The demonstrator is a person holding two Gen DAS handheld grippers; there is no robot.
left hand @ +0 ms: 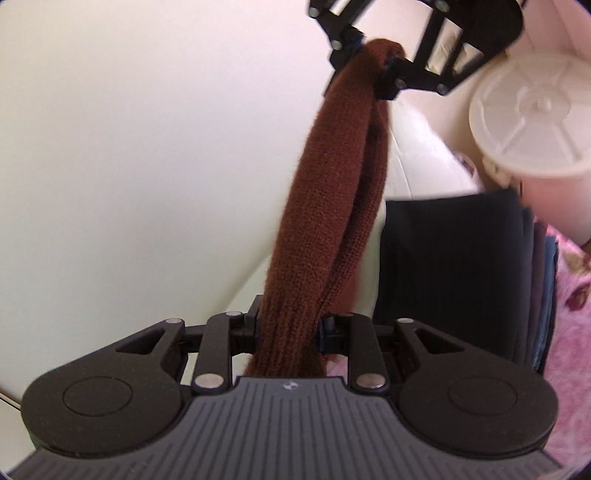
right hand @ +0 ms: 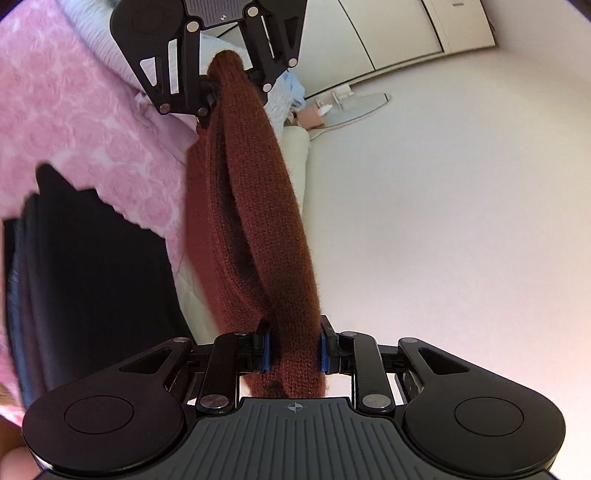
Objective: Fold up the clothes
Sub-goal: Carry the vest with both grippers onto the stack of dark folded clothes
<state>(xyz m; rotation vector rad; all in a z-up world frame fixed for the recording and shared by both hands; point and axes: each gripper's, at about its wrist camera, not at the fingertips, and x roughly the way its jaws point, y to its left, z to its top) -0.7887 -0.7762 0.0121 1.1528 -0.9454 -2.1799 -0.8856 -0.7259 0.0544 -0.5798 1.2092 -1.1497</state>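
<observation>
A rust-brown knitted garment (left hand: 332, 206) hangs bunched into a thick rope, stretched between my two grippers above the pale floor. In the left wrist view my left gripper (left hand: 288, 326) is shut on one end, and my right gripper (left hand: 373, 70) grips the far end at the top. The right wrist view shows the same garment (right hand: 255, 206) from the other side: my right gripper (right hand: 293, 350) presses its blue pads on the knit, and the left gripper (right hand: 229, 79) clamps the other end.
A stack of dark folded clothes (left hand: 454, 266) lies on a pink flowered blanket (left hand: 576, 288), also seen as the stack (right hand: 92, 277) and blanket (right hand: 74, 110). A white lidded bucket (left hand: 535, 118) stands beyond. The pale floor (right hand: 443, 221) spreads to the right, with closet doors (right hand: 399, 33) behind.
</observation>
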